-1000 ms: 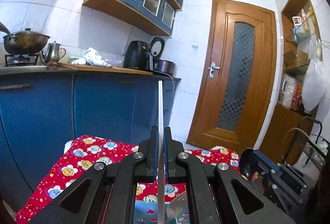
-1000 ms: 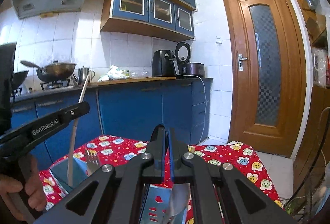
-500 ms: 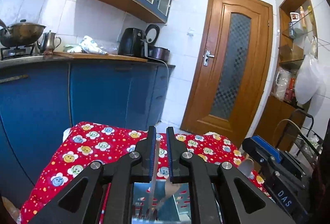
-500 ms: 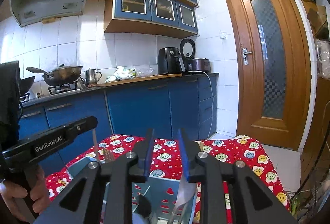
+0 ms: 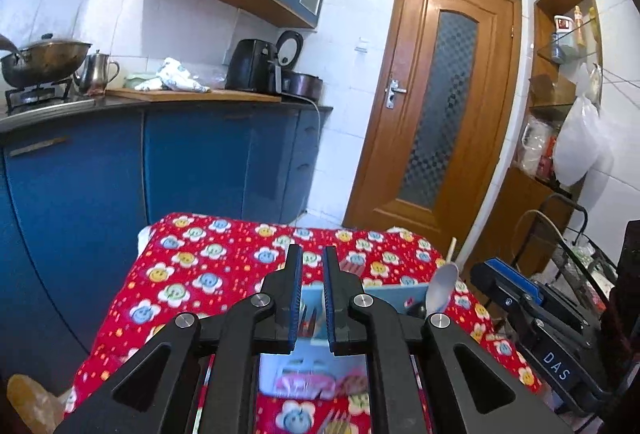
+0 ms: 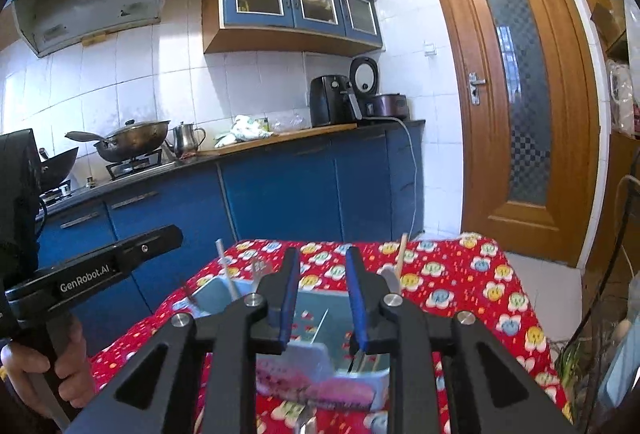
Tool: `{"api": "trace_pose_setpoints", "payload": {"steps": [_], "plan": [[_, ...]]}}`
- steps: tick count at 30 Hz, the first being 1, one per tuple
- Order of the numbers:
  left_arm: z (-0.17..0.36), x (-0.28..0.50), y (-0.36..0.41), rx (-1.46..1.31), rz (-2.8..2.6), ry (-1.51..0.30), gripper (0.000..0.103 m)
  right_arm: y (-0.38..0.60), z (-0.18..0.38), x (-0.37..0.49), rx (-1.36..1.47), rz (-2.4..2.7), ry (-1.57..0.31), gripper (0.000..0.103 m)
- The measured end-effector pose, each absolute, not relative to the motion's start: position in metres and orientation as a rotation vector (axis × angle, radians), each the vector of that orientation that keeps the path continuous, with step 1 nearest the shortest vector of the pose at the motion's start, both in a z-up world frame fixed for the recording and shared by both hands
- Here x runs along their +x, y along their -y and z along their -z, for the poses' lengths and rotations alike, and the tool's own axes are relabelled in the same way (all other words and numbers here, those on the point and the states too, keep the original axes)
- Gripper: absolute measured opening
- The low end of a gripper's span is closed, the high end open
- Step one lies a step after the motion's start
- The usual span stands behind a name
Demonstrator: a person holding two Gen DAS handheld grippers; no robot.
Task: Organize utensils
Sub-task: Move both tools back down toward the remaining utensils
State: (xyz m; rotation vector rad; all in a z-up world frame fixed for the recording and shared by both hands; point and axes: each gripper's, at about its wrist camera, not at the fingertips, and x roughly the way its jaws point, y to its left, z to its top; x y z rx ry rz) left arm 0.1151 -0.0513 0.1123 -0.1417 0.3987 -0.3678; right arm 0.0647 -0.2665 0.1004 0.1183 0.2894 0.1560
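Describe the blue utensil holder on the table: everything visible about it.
The utensil holder is a pale blue box, plastic by its look, open at the top, with small red marks inside and a pink picture on its near face. It stands upright on the red flowered tablecloth. Several utensils stand in it: a white spoon, a fork and thin sticks. Both grippers are above its near side; neither touches it. Its lower part is hidden behind the fingers.

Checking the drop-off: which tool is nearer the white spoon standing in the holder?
Right. The right tool has the white spoon just ahead of it, beside its fingers. The left tool is farther, with the spoon off to its right across the holder.
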Motion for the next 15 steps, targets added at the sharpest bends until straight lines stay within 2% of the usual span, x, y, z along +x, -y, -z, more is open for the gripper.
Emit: {"api": "trace_pose_setpoints", "payload": {"steps": [15], "plan": [[-0.094,0.067,0.042,-0.060,0.388,-0.518,0.010,0.255,-0.080,0.015,0.153,-0.177,-0.429,0.026]]}}
